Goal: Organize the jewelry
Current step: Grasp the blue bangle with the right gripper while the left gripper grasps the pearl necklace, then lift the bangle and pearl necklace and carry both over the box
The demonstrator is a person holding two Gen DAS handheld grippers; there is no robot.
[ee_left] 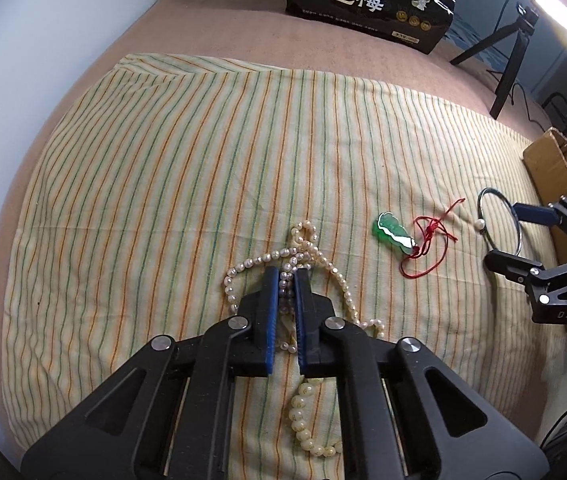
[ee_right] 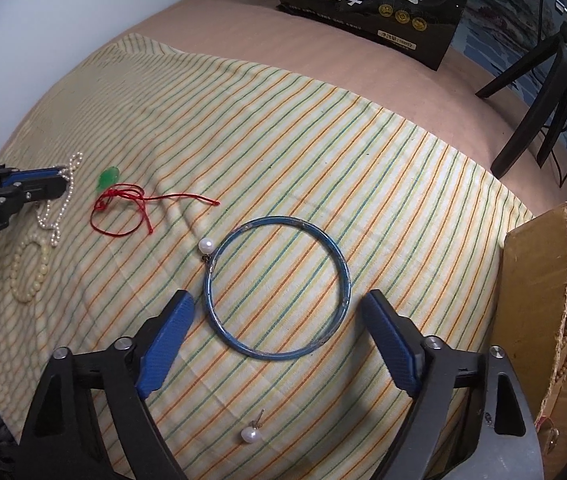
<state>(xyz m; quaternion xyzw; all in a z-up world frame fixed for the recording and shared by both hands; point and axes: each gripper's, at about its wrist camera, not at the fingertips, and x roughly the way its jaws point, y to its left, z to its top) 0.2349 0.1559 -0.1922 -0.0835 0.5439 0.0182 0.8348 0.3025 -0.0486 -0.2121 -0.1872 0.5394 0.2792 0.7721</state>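
While the left gripper [ee_left: 286, 276] sits nearly closed, its blue pads pinch a few strands of the pearl necklace [ee_left: 243, 268]; the rest of the strand lies looped on the striped cloth [ee_left: 163, 160] on both sides of the fingers. Whether any pearl is off the cloth cannot be told. Right gripper [ee_right: 275, 312] is spread wide, holding nothing, its fingers flanking the near half of the blue bangle [ee_right: 339, 264], which lies flat, untouched.

Risks, judged from this:
- Pinch catches only part of a tangled pile, so a lift likely drags loops unevenly; strand may slip out between round pearls, or snag.
- Cream bead bracelet [ee_left: 301, 420] lies just under the left gripper, touching or near the pearl loops; it could get pulled along.
- Bangle is thin and flat on soft cloth; closing across it could pop it sideways or bunch the fabric.
- One pearl earring [ee_right: 206, 246] sits touching the bangle's far-left rim, another pearl earring [ee_right: 250, 434] lies between the right fingers, nearer the camera; either could be knocked and roll.
- Green pendant [ee_left: 393, 234] with red cord [ee_left: 427, 248] lies between the two grippers, loose cord could catch a passing finger.

Cardboard box [ee_right: 539, 280] stands at the right edge of the cloth, beads already hanging inside; probably the drop spot. Black snack bag [ee_left: 371, 0] stands at the far end, well apart.
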